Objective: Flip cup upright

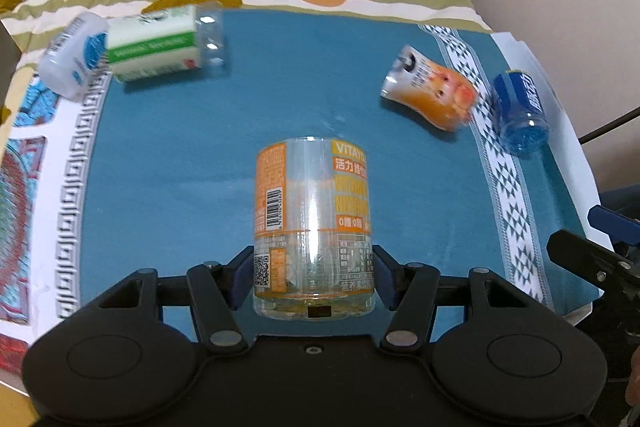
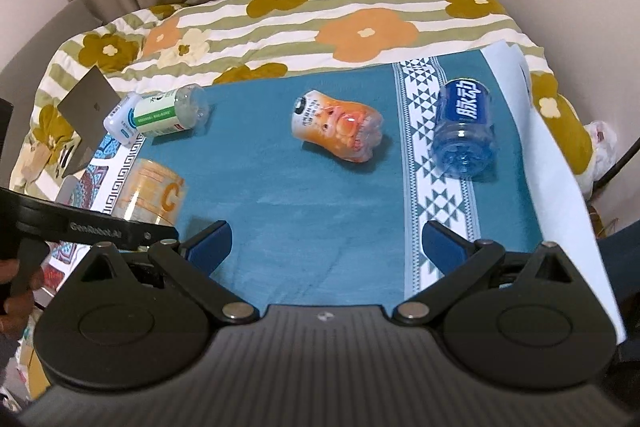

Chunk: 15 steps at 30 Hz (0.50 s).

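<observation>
The orange cup [image 1: 312, 227] is seen right in front of the left gripper [image 1: 313, 273], between its two blue pads [image 1: 240, 277]. The pads are set close against the cup's sides, one on each side, low on the cup. The cup looks to be held, though a tiny gap cannot be ruled out. The cup's long side points straight away from the gripper, in line with the fingers. Whether the cup is lying flat on the blue cloth [image 1: 200, 163] or is lifted off it cannot be told from here. Which end is the open mouth cannot be told for sure either.

In the right wrist view the same cup [image 2: 150, 193] is found far to the left of the right gripper [image 2: 326, 245], partly hidden behind the other tool. The right gripper's fingers are spread wide and nothing is held between them. Only bare cloth is seen there.

So the left gripper is the near one, and the flip is judged to be its job. A turn of the wrist would be needed, so that the cup's long side is pointed up and its bottom is set on the cloth.

Other cups are lying well away, ahead: a green cup [image 1: 160, 45] to the left, a peach cup [image 1: 430, 93] and a blue cup [image 1: 520, 113] to the right.
</observation>
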Available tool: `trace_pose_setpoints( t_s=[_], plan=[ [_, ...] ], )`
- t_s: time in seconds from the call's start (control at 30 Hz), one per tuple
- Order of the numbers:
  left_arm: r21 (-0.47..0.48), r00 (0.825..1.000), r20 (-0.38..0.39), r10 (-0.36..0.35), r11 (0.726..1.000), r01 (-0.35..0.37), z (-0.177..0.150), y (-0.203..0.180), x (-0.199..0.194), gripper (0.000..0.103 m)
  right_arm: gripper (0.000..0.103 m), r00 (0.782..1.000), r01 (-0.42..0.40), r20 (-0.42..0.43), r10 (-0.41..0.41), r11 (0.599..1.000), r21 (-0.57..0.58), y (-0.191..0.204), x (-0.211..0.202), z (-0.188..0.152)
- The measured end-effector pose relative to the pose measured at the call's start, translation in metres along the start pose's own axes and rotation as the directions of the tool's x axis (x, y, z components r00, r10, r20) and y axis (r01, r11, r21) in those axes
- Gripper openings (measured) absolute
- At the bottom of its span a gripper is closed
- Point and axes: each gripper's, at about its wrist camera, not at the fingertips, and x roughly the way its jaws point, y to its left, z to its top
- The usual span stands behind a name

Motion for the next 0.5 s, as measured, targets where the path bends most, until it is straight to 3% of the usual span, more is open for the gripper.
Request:
trace_pose_setpoints(
  t_s=[0.5],
  plan=[
    [-0.029, 0.996, -0.045, 0.074, 0.997, -0.076, -0.009, -0.033, 0.048, 0.064, 0.103, 0.997, -0.037, -0.074, 0.035, 0.999, -0.029, -0.051, 0.018, -0.008]
  ],
)
